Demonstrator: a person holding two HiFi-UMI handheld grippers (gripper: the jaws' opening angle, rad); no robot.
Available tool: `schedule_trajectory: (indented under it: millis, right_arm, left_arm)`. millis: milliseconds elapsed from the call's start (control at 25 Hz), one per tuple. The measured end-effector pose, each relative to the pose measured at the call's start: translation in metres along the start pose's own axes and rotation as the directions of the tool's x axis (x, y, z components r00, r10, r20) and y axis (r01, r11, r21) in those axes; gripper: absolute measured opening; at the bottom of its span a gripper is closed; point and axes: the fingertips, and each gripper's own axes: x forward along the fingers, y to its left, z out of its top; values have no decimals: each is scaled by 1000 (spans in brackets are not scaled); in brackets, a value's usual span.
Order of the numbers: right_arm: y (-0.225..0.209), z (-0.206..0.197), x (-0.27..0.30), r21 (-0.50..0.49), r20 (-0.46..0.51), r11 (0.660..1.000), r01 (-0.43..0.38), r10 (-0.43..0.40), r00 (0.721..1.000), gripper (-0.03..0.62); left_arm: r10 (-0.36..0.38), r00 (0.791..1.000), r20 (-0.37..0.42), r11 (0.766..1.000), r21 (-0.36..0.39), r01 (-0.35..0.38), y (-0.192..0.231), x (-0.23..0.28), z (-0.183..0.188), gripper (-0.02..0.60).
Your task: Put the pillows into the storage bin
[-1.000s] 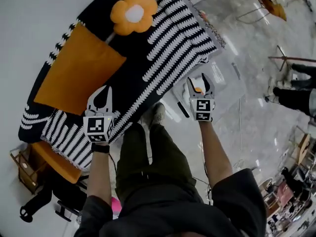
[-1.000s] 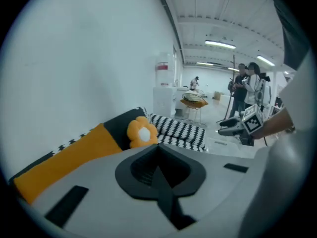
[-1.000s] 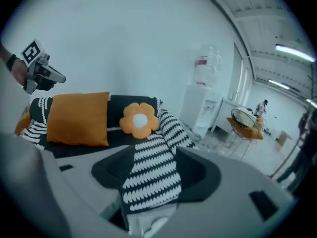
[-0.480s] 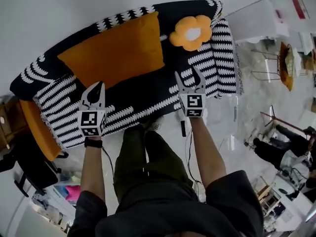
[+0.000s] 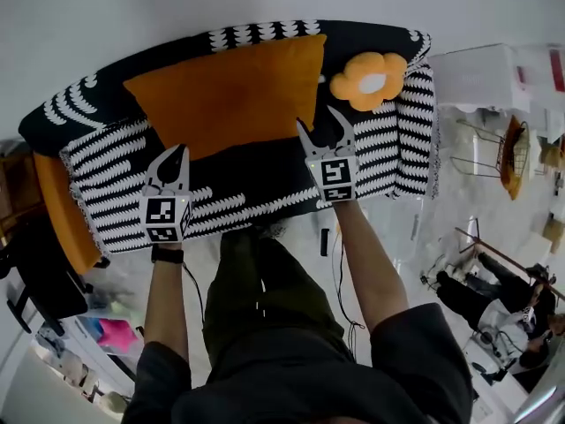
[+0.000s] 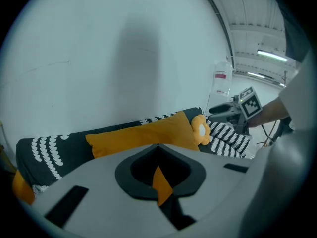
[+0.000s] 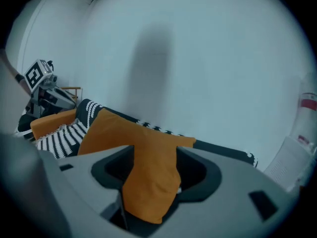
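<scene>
A large orange pillow [image 5: 225, 95] leans on the back of a sofa draped in a black-and-white throw [image 5: 265, 188]. To its right lies a flower-shaped orange pillow [image 5: 371, 79] with a white middle. My right gripper [image 5: 320, 122] is at the big pillow's lower right corner with its jaws half apart. In the right gripper view [image 7: 154, 150] orange fabric fills the gap between them; I cannot tell whether it touches. My left gripper [image 5: 175, 153] hovers over the striped throw with its tips together and holds nothing [image 6: 157, 148]. No storage bin is in view.
A white box [image 5: 481, 73] and a wire chair [image 5: 508, 148] stand right of the sofa. An orange cushion [image 5: 57, 215] is at its left end. A small black object [image 5: 324, 241] lies on the floor. A person [image 5: 481, 299] sits at lower right.
The view has swung from the floor and a clear bin onto the sofa. My right gripper moved from over that bin to the orange pillow's corner. The left one stayed over the throw.
</scene>
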Motion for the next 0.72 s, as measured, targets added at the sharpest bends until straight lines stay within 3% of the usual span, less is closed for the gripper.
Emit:
schedule_trajectory:
  millis: [160, 360, 720]
  right_arm:
    - [8, 7, 40, -12, -18, 998, -64, 64, 998, 306]
    - [15, 4, 94, -19, -83, 989, -143, 141, 986, 492]
    - [27, 6, 168, -235, -207, 952, -197, 149, 967, 517]
  left_arm:
    - [2, 1000, -16, 1000, -10, -2, 12, 17, -5, 3]
    - [-1, 999, -47, 999, -33, 0, 30, 40, -15, 3]
    - [-2, 997, -83, 998, -63, -3, 67, 69, -26, 3]
